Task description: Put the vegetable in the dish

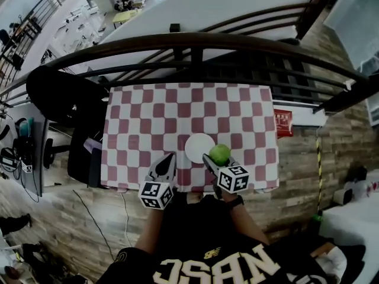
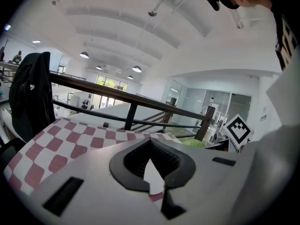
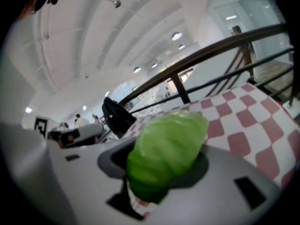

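Jaws on my right gripper [image 1: 212,158] stand partway apart, clamped on the one green cabbage [image 1: 220,154]. It hangs just right of the one white dish [image 1: 199,147], near the front edge of the one checked worktop [image 1: 177,108]. I count two grippers. In the right gripper view the cabbage covers my jaw tips, so where the pads press is hard to make out. My left gripper [image 1: 172,157] has its jaws closed to a point with nothing between them, just left of the dish. Whether it touches the cloth I cannot tell.
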Action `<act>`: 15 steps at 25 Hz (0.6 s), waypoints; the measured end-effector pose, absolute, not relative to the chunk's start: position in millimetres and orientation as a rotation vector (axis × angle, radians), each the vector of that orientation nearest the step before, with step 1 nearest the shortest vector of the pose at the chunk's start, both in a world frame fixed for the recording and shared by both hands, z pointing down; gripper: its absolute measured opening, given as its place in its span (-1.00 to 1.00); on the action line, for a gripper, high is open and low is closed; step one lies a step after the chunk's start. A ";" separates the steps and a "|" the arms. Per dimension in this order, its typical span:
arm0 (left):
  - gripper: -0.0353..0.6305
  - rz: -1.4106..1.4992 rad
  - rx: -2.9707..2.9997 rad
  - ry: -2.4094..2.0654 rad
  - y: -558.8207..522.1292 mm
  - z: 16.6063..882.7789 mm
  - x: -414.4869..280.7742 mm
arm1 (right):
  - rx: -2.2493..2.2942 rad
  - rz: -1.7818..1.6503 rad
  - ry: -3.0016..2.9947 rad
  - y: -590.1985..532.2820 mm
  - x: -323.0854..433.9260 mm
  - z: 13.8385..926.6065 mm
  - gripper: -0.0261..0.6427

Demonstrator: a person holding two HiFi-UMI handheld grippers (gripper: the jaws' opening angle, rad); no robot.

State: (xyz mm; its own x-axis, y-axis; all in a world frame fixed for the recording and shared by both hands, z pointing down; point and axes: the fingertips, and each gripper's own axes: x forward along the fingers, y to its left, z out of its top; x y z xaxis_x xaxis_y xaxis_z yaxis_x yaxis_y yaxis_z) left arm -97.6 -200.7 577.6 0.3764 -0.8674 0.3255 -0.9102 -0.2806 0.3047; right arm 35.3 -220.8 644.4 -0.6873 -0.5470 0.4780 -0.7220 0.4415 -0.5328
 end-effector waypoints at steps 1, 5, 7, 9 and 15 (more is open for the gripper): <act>-0.84 0.139 2.191 -1.522 -202.4 583.2 -101.2 | 1.087 1.127 -2.445 -220.9 29.7 654.0 -0.32; -0.84 0.167 2.159 -1.451 -210.4 604.5 -109.8 | 1.017 1.254 -2.404 -224.7 4.4 687.5 -0.32; -0.84 0.177 2.146 -1.424 -215.3 613.0 -113.1 | 0.975 1.297 -2.398 -227.8 -9.9 700.3 -0.32; -0.84 0.181 2.130 -1.406 -220.2 619.0 -118.1 | 0.930 1.333 -2.399 -230.9 -25.7 711.7 -0.32; -0.84 0.190 2.098 -1.375 -232.8 631.4 -130.8 | 0.856 1.480 -2.429 -252.3 -61.5 737.7 -0.32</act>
